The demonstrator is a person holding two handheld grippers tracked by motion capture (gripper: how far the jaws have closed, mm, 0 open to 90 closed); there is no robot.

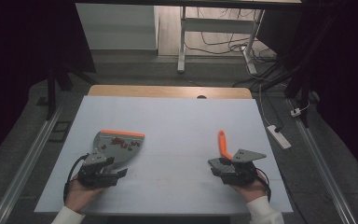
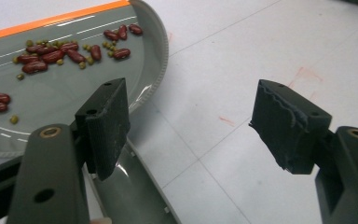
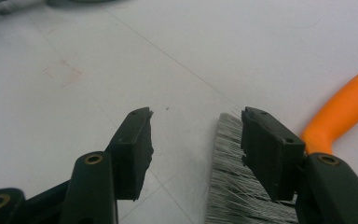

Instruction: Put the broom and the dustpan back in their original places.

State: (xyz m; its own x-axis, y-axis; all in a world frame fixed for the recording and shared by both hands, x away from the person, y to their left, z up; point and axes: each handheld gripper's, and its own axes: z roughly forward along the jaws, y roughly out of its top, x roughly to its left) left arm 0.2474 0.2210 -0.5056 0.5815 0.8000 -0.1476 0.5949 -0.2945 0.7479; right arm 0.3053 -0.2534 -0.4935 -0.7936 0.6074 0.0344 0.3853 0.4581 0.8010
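Left gripper (image 2: 191, 121), jaws gaping wide, is hovering beside the grey dustpan (image 2: 65, 100) of beans (image 2: 51, 56); right gripper (image 3: 196, 140), also wide, is sitting over brush (image 3: 233, 186) bristles.

Dim room, grey floor (image 1: 135, 70), white-legged desk (image 1: 182, 46) behind.

Lab / test-rig room.
White-topped table (image 1: 168, 116) on dark floor, loose cables (image 1: 223, 44) and power strip (image 1: 279, 136) beyond the grippers, bare desk frame (image 1: 182, 42).
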